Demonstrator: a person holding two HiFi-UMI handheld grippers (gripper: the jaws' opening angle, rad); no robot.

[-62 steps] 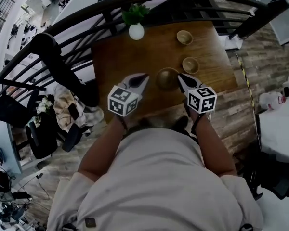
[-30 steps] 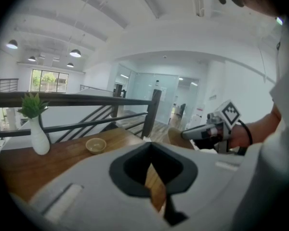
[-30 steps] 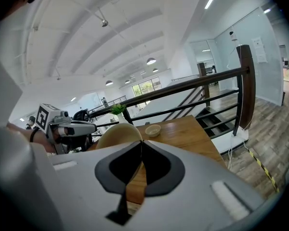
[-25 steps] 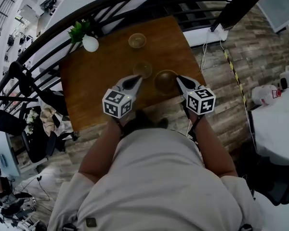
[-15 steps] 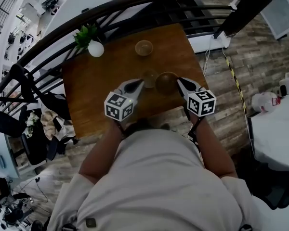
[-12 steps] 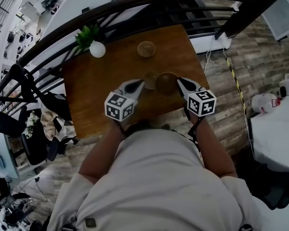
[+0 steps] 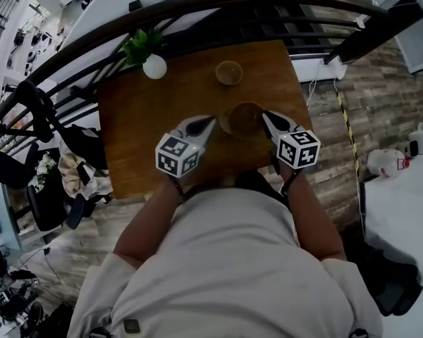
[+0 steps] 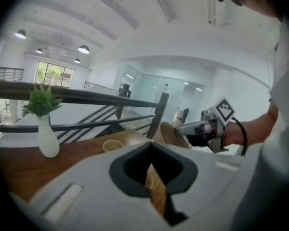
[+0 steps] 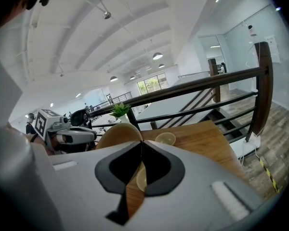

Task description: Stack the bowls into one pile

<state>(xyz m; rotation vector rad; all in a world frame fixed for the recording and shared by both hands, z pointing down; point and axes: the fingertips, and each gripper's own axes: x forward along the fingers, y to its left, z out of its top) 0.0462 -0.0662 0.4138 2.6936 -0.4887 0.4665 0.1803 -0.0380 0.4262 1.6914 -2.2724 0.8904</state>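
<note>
The desk [image 7: 141,139] is brown, wood-grained. The large bowl [image 7: 245,118] and far bowl [image 7: 229,72] are tan; the vase [image 7: 154,67] is white.

A large open-plan office or lab building, seen from a mezzanine. A dark metal railing [image 7: 197,4] edges a plank floor [image 7: 342,143] holding a wooden bench [image 7: 137,118]. Office chairs [image 7: 48,208] stand below. A white vaulted ceiling [image 8: 135,13] carries pendant lamps [image 8: 84,48], with glass partitions [image 8: 149,93] beyond.

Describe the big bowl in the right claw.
The big bowl is round, tan-brown and looks wooden. The right claw is shut on its rim, holding it tilted above the table, right beside a smaller bowl that it partly covers from above. Whether the two bowls touch cannot be told.
</note>
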